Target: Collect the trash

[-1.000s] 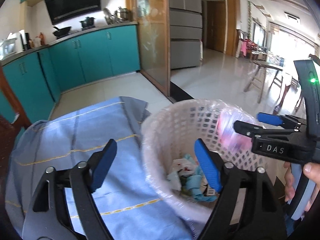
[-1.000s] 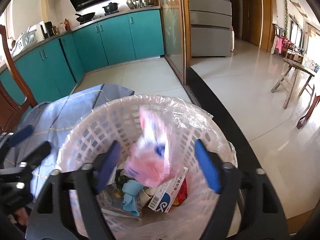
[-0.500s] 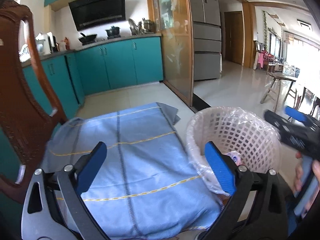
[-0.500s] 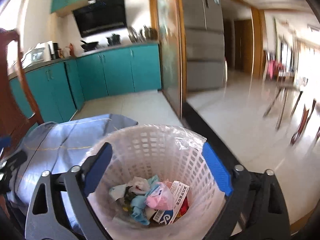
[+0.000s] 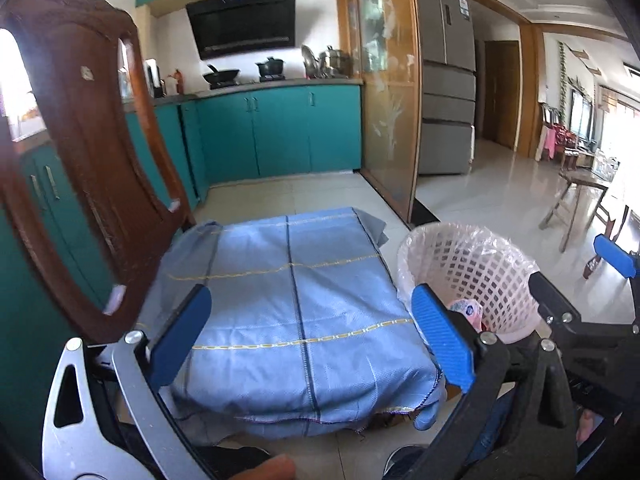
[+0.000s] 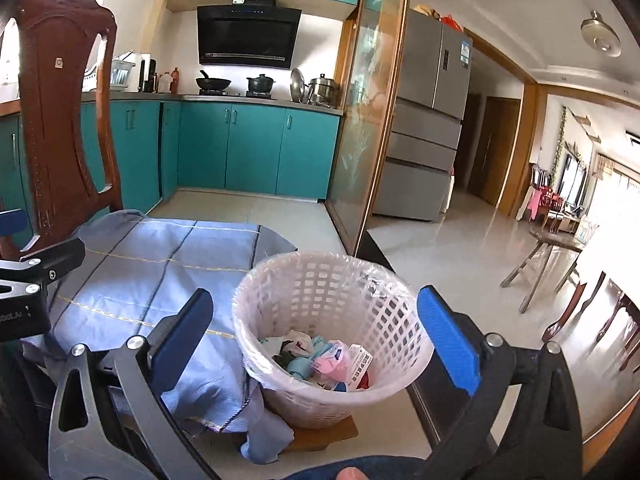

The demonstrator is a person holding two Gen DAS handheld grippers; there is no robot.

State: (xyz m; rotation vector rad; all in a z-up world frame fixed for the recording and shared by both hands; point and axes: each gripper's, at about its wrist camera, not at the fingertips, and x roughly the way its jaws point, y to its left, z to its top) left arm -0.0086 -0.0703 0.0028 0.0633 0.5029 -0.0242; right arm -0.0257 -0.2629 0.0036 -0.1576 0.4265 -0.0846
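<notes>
A white lattice trash basket (image 6: pixel 400 336) with a clear plastic liner stands at the right end of a low table under a blue cloth (image 5: pixel 296 304). It holds several pieces of trash, with a pink packet (image 6: pixel 334 364) on top; the basket also shows in the left wrist view (image 5: pixel 496 280). My right gripper (image 6: pixel 316 340) is open and empty, raised above and in front of the basket. My left gripper (image 5: pixel 312 332) is open and empty, above the blue cloth. Nothing lies on the cloth.
A carved wooden chair back (image 5: pixel 80 160) stands close on the left. Teal kitchen cabinets (image 6: pixel 256 152) line the far wall, with a glass partition (image 6: pixel 360 140) and a fridge (image 6: pixel 424 120) beyond. Wooden stools (image 6: pixel 552 260) stand on the tiled floor at right.
The pink packet left my right gripper and fell into the basket. Both grippers have opened wide, risen and pulled back from the basket, so the whole cloth and the chair come into view.
</notes>
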